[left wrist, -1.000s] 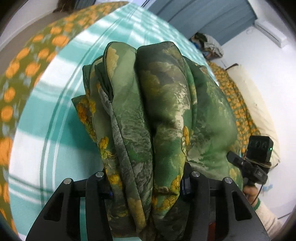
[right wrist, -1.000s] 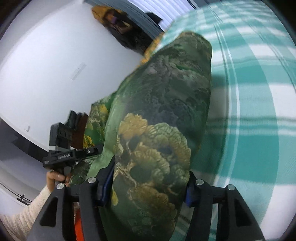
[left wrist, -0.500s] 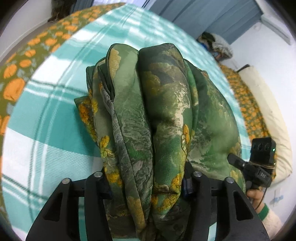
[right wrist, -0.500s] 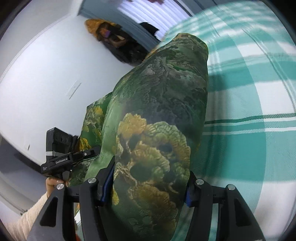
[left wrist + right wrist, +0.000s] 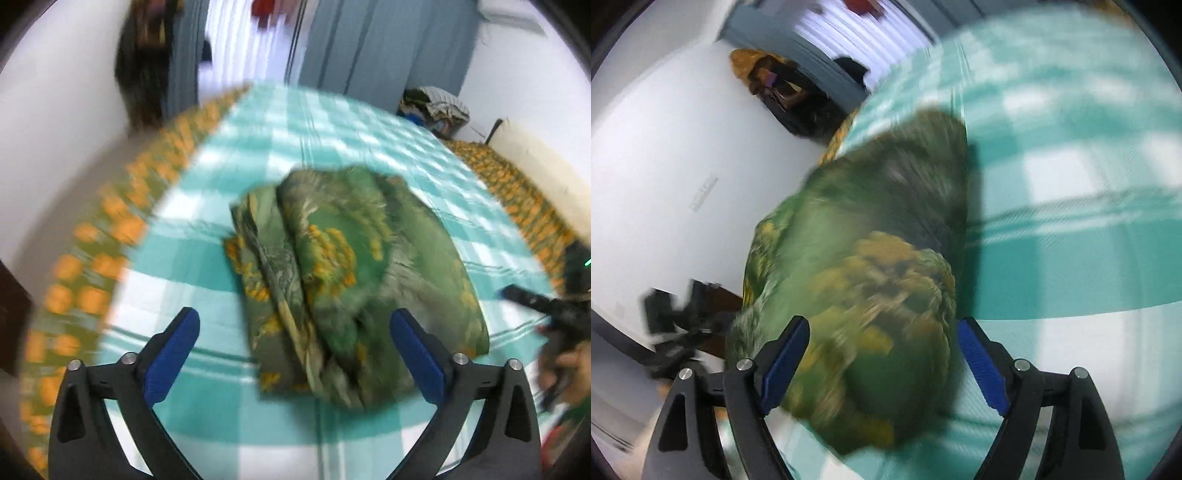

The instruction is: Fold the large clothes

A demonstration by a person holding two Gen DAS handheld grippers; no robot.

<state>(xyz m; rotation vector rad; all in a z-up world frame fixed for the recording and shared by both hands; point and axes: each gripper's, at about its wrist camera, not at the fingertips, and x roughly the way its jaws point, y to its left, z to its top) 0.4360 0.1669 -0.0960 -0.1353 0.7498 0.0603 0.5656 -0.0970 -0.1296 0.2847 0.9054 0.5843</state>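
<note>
Fold: green garment (image 5: 354, 280) is lying bundled mid-bed (image 5: 221, 413) | left gripper (image 5: 295, 354), right gripper (image 5: 882, 354): jaws just opening, fingers apart, nothing clamped | remaining: seemingly tidying only

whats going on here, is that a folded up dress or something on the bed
A person with a handheld gripper in each hand is folding a large green printed garment on a bed with a teal checked sheet. The garment lies in a thick folded bundle on the sheet. The left gripper and the right gripper have both just been opening; their blue pads now stand clear of the cloth, so the bundle has been let go. What kind of garment it is cannot be told.
</note>
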